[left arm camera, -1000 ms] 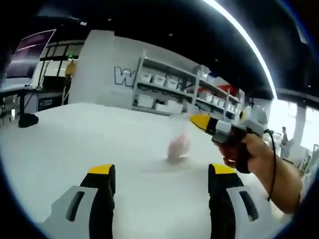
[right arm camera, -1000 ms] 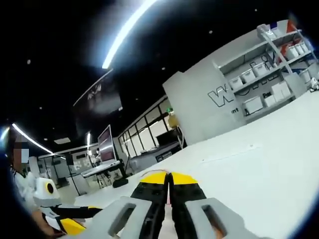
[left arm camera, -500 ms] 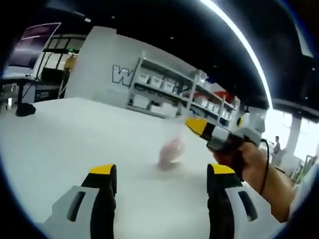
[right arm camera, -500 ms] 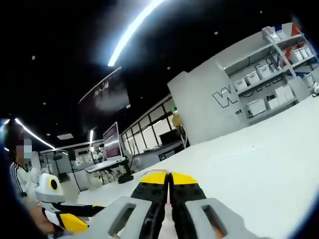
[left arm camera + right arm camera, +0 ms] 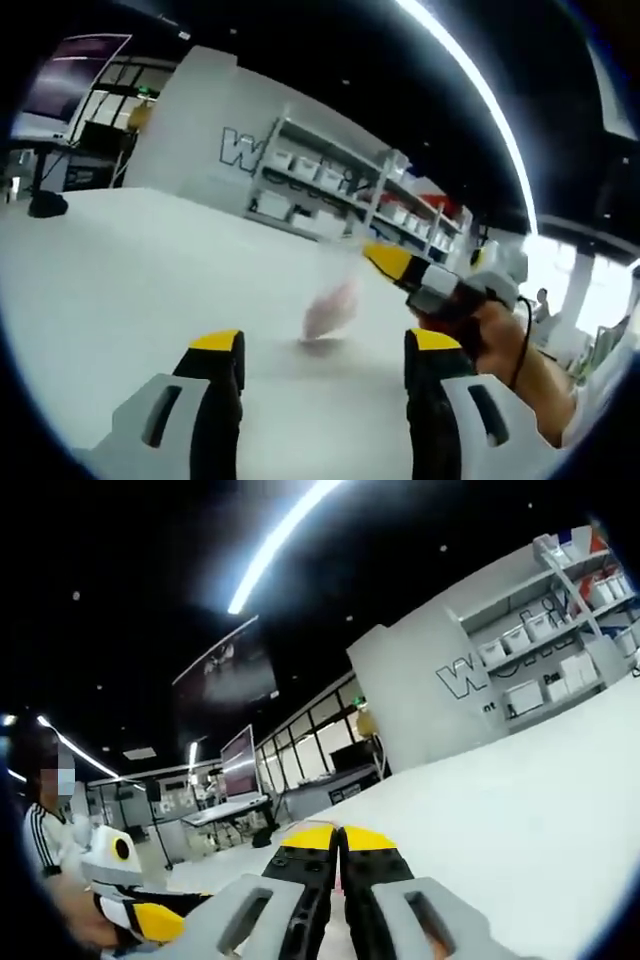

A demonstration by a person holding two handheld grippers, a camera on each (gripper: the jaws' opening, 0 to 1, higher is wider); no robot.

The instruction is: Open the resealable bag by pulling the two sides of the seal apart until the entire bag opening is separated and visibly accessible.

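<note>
Bottom of the left gripper view: the left gripper (image 5: 316, 352) sits with its yellow-tipped jaws spread wide and nothing between them, hovering low over the white worktop (image 5: 120, 260). Just beyond, at mid-frame, hangs the resealable bag (image 5: 331, 300), clear with something pink inside, its lower end touching or nearly touching the worktop. The right gripper (image 5: 385, 259) comes in from the right of the frame, pinching the bag's upper edge, a hand (image 5: 505, 345) wrapped around its handle and the forearm slanting down to the lower right.

In the right gripper view the jaws at bottom centre are pressed together, a thin sliver of the bag barely visible between them.

My read: early days. One side of the seal looks held; the other side has no grip yet, and the blurred mouth gives no sign of being parted. Left to do: catch the free side and pull.

Far back, shelves (image 5: 330, 185) with white bins line the wall.
</note>
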